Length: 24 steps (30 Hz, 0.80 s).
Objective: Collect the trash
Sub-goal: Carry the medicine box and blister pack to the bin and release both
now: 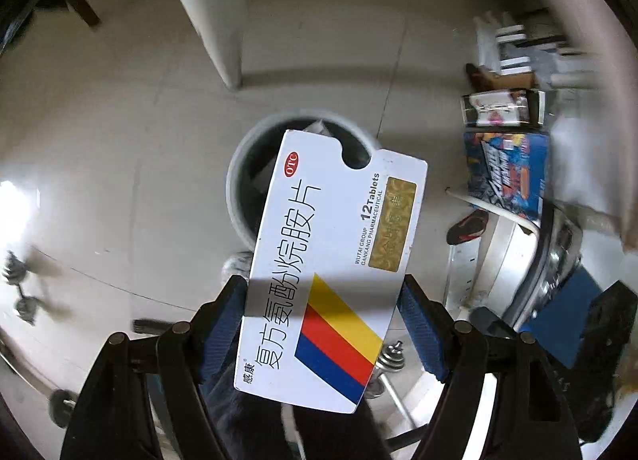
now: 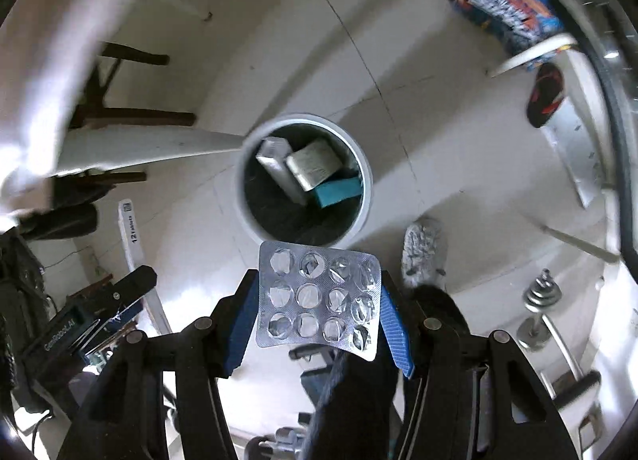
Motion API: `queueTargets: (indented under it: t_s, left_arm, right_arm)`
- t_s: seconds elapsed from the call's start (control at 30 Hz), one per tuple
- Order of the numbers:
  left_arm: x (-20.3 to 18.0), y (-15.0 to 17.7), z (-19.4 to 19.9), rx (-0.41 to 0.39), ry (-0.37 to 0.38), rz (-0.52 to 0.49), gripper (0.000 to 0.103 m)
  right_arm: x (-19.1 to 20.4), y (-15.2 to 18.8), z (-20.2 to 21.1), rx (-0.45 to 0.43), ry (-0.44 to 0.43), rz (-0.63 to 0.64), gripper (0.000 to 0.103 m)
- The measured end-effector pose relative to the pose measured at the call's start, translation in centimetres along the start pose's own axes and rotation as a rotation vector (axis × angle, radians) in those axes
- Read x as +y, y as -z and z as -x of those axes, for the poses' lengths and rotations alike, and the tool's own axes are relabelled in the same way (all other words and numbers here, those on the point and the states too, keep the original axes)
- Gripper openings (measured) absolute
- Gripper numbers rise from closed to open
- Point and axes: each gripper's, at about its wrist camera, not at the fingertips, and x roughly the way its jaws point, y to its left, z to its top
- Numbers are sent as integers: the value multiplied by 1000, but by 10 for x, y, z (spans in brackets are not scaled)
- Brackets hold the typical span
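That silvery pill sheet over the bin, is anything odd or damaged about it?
The blister sheet, clamped in the right gripper, has its foil pockets burst and crumpled, apparently emptied. That suits trash; it hangs near the bin.

Bin [image 2: 369, 196] mouth open above; boxes [image 2: 307, 168] inside; shoe [image 2: 422, 252] beside.

Both wrist views downward, sharing bin [image 1: 239, 196] [image 2: 367, 188]

White pill box [image 1: 331, 272], emptied blister pack [image 2: 319, 300] above bin [image 2: 367, 196].
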Motion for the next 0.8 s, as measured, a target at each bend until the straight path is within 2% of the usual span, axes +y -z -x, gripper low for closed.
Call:
queueTargets:
  t_s: [0.1,0.2,0.23,0.27,0.33,0.43,0.53,0.6,0.67,0.8]
  left_arm:
    - [14,-26,-60,67,37,27,75]
    - [19,-38,-93,112,52,30,76]
    - [22,-41,-102,119,54,34,79]
    - [26,-43,-109,125,58,40,93]
    - [33,-43,-110,122,49,46,101]
    - [43,-37,-103,95,35,64,101]
    - [49,-26,-85,31,-30,51,101]
    - [47,-16,-70,-39,-127,10,101]
    - [42,-4,-54,-89,-220,-33,101]
    - [36,16,-31,-127,-283,-82,101]
  right_arm:
    - [-10,-22,-59,18,-10,-22,60]
    - [-18,-38,-108,43,-23,-33,63]
    - [-20,-41,-119,48,-28,-35,65]
    - [-21,-43,-129,49,-41,-40,71]
    - [-21,-46,-143,55,-92,-34,74]
    - [-21,-45,-151,52,-142,-22,89]
    - [-19,-41,-149,51,-131,-5,95]
    - [-15,-36,-147,50,-102,12,100]
    - [-8,-30,-138,33,-32,60,102]
    - [7,-15,-114,-26,121,162,102]
